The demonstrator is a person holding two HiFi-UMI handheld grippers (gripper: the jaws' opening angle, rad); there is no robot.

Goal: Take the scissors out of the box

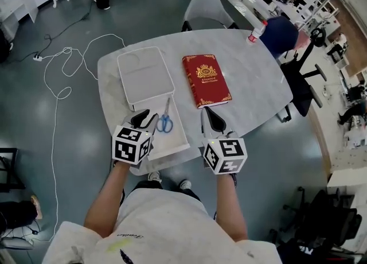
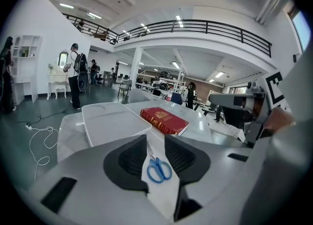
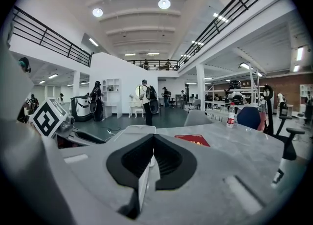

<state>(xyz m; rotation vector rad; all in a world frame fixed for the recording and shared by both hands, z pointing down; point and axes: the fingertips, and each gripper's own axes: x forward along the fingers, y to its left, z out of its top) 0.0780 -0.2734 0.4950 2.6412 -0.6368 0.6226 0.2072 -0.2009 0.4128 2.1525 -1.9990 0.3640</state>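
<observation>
The scissors (image 1: 165, 120), missed by the right gripper view, are laid lengthwise in the box (image 1: 175, 139), blades pointed toward its far end. The left hand-held gripper (image 1: 144, 120) is held parted and empty, the right hand-held gripper (image 1: 213, 117) closed.

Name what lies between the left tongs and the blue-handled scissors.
Only bare white box floor lies between left tongs and blue-handled scissors, per the left gripper view.

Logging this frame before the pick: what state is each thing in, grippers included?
box: open, lid lying beyond it.
scissors: closed, flat in the box.
book: closed, flat on the table.
bottle: upright.
left gripper: jaws apart, empty.
right gripper: jaws together.
</observation>
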